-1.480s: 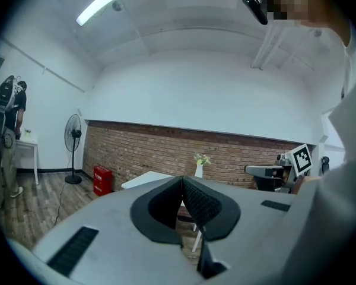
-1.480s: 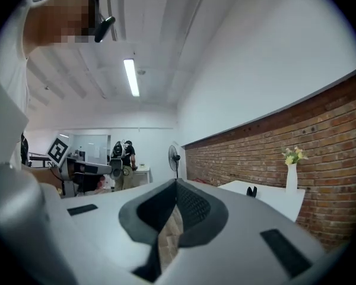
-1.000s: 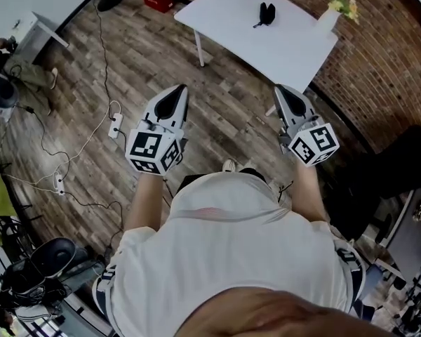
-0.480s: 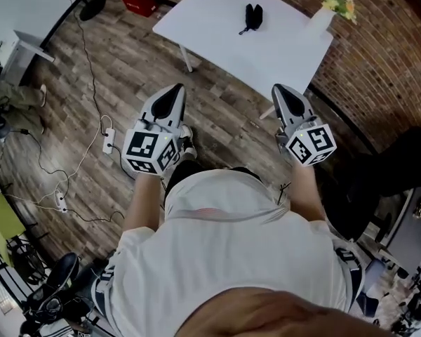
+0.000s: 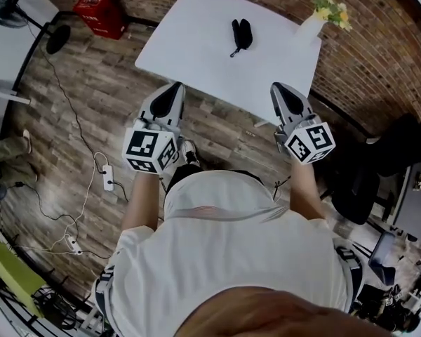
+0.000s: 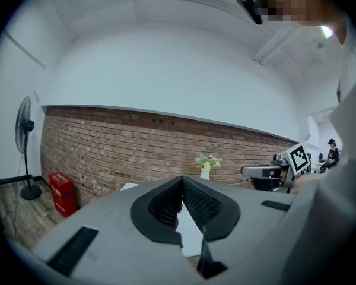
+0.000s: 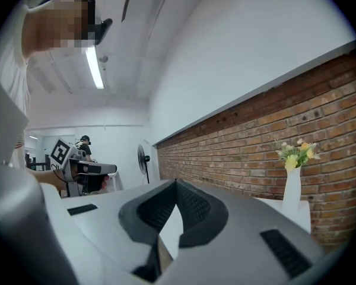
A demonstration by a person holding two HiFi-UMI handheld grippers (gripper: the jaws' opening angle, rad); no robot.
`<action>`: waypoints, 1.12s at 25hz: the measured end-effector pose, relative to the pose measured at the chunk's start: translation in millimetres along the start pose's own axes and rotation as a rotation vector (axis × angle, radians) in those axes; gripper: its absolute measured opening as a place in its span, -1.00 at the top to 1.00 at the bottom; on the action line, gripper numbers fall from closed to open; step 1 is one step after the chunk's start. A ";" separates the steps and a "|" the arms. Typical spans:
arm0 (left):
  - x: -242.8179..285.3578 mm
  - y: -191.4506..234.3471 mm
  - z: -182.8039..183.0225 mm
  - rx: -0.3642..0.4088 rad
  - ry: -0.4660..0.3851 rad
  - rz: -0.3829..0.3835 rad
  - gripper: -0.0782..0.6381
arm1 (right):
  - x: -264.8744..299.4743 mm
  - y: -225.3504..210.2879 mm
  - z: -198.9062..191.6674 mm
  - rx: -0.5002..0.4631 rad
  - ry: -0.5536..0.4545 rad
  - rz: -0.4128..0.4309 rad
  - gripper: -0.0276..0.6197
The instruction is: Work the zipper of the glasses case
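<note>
The black glasses case (image 5: 241, 34) lies shut on the white table (image 5: 196, 48), its pull cord trailing toward the near side. I hold both grippers in front of my body, short of the table's near edge and well away from the case. My left gripper (image 5: 174, 90) is shut with nothing in it; in the left gripper view its pads (image 6: 193, 200) meet at the tip. My right gripper (image 5: 278, 88) is likewise shut and empty, its pads (image 7: 190, 206) touching in the right gripper view. The case is not seen in either gripper view.
A white vase with yellow flowers (image 5: 317, 16) stands at the table's far right corner, by the brick wall (image 5: 379, 55). A red crate (image 5: 102, 14) and a standing fan (image 5: 14, 12) are at the far left. Cables and a power strip (image 5: 107, 177) lie on the wooden floor.
The table and the case have come nearer and lower in the head view as I step toward them. Both grippers stay shut and held the same way.
</note>
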State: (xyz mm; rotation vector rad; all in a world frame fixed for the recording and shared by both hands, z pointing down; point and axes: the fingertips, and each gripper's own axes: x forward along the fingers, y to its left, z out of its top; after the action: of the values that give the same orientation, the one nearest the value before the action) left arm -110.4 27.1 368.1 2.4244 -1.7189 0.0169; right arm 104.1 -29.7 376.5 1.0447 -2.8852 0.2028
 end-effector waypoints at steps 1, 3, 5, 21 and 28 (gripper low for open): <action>6.7 14.7 2.3 0.008 0.005 -0.014 0.74 | 13.4 0.1 2.4 -0.001 0.001 -0.017 0.76; 19.1 43.2 2.4 0.012 0.022 -0.039 0.74 | 38.5 2.8 3.7 -0.002 0.006 -0.046 0.76; 31.4 66.4 0.0 0.003 0.042 -0.067 0.74 | 59.7 5.1 1.2 -0.006 0.018 -0.074 0.76; 181.0 63.0 4.1 0.022 0.111 -0.262 0.74 | 91.1 -111.2 -13.8 0.071 0.038 -0.283 0.76; 255.6 30.8 2.3 0.025 0.145 -0.266 0.74 | 81.9 -193.0 -20.9 0.116 0.038 -0.286 0.75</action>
State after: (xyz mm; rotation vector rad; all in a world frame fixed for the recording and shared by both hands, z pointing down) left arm -53.7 -222.4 397.1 2.5785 -1.3354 0.1765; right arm 165.4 -225.3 425.5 1.4386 -2.6766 0.3710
